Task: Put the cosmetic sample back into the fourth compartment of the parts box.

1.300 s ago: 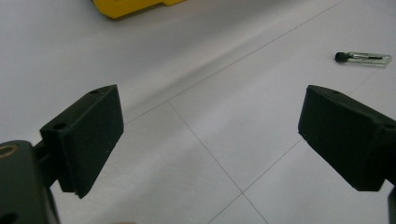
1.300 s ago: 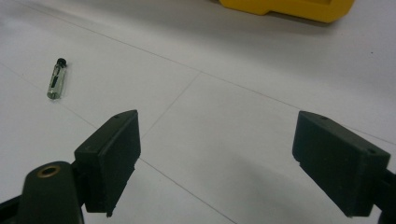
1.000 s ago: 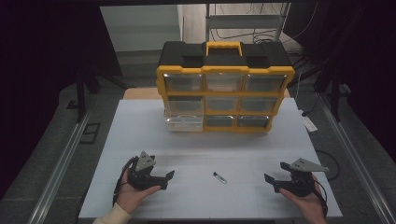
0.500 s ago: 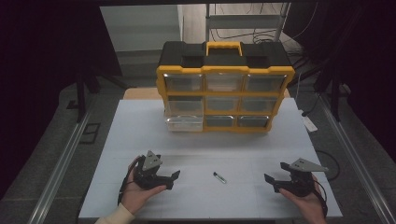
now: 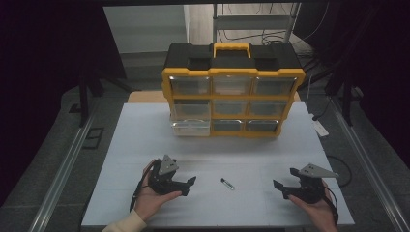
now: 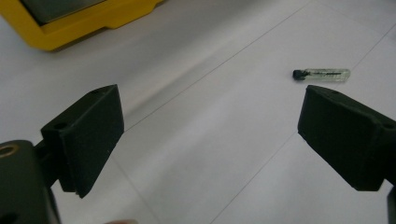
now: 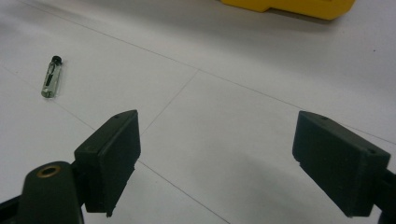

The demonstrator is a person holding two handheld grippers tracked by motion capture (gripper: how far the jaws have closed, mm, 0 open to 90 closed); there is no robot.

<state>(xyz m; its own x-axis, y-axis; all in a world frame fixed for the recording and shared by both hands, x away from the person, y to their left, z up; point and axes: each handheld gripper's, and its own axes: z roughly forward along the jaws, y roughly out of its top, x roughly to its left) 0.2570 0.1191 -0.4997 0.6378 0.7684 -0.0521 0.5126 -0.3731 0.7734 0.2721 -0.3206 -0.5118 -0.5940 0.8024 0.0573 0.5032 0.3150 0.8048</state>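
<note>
Nearby, vial (image 5: 227, 183) between open claws

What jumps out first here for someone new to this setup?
The yellow-and-black drawer organizer dominates the far end of the white table, its bottom-left drawer pulled slightly out. Near the front edge, a small clear vial with a dark cap lies alone on its side. It sits between the left tongs and the right tongs, both open and apart from it.
</note>
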